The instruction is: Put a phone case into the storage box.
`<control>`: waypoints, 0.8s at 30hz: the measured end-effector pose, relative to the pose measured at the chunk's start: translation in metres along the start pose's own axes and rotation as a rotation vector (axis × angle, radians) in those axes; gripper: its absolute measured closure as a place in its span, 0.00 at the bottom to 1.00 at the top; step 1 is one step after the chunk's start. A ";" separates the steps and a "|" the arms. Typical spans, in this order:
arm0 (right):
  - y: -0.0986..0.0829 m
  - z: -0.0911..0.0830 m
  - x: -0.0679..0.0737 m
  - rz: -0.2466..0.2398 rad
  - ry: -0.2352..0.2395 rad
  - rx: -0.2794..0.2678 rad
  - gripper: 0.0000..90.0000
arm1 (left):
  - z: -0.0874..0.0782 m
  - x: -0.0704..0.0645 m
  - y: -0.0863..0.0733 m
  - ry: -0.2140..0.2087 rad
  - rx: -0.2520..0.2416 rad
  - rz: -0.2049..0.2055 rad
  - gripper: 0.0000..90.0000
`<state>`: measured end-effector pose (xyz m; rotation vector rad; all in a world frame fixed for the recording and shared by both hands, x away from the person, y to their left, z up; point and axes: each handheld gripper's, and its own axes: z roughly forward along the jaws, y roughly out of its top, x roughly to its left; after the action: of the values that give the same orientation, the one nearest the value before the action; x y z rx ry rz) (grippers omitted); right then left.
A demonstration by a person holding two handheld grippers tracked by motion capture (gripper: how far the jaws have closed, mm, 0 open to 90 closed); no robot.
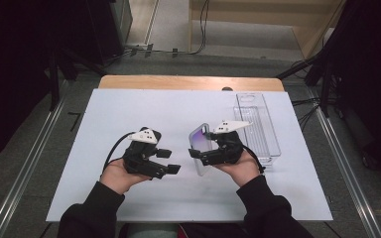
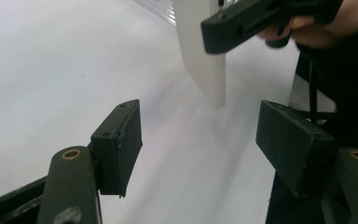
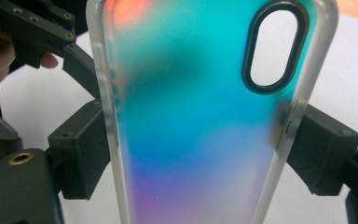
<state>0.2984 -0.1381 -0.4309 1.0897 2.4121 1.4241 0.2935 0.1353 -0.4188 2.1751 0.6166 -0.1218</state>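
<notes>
High view: right claw (image 1: 194,153) holds an iridescent phone case (image 1: 200,144) upright above the white desk (image 1: 129,109), beside a clear tray (image 1: 258,124). Left gripper view: left claw (image 2: 200,140) gapes, empty. Right gripper view: jaws clamp the case's edges.

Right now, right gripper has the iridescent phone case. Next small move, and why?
Probably carry the iridescent translucent phone case right, toward the clear plastic tray. The right gripper clamps the case by its edges, off the white tabletop, and the left gripper is open, holding nothing.
</notes>
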 end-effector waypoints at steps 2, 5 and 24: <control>0.001 -0.003 -0.002 -0.007 0.008 0.004 0.16 | 0.001 0.001 -0.006 0.000 0.003 0.013 0.35; 0.002 -0.007 -0.005 -0.011 0.030 -0.007 0.16 | 0.002 0.004 -0.014 0.003 0.018 0.028 0.35; 0.011 -0.035 -0.013 -0.056 0.070 0.012 0.16 | -0.012 0.012 -0.045 0.029 0.018 -0.024 0.35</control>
<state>0.2974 -0.1679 -0.4062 0.9833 2.4812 1.4548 0.2810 0.1722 -0.4465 2.1909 0.6603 -0.1092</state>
